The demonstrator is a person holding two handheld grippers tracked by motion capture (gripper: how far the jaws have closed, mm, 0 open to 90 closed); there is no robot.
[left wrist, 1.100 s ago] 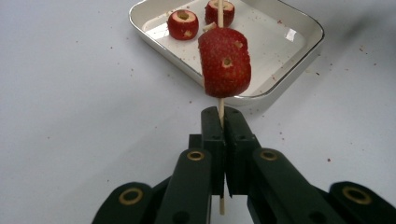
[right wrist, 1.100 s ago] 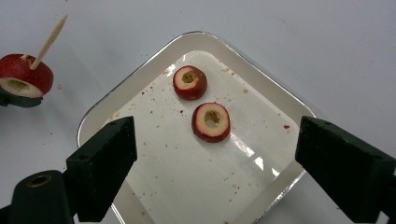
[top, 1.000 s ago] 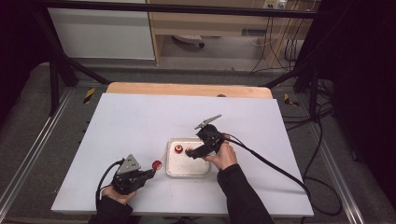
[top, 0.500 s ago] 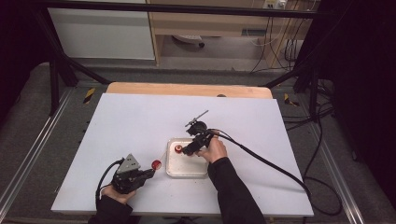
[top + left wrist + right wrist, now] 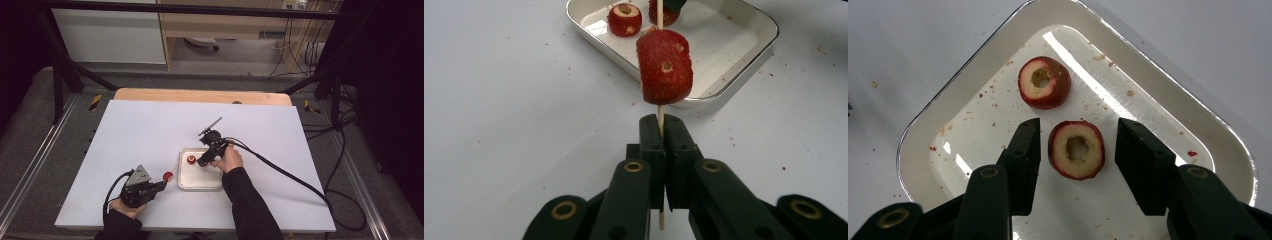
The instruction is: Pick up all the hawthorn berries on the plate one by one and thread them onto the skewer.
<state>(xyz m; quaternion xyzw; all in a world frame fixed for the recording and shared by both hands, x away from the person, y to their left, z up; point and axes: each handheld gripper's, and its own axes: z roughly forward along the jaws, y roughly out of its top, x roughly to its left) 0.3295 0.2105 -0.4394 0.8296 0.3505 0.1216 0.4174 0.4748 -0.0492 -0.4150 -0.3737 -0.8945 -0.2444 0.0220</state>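
With one fruit piece already threaded, the left gripper is clamping the skewer beside the tray, while the right gripper's half-open jaws are closing around, not yet touching, the nearer of two cored pieces remaining in it.

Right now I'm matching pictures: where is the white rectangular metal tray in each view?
High view: white tray, table centre.
Left gripper view: top, beyond the skewered red fruit.
Right gripper view: centre, beneath the jaws.
Shared landmark: the loose cored red slice.
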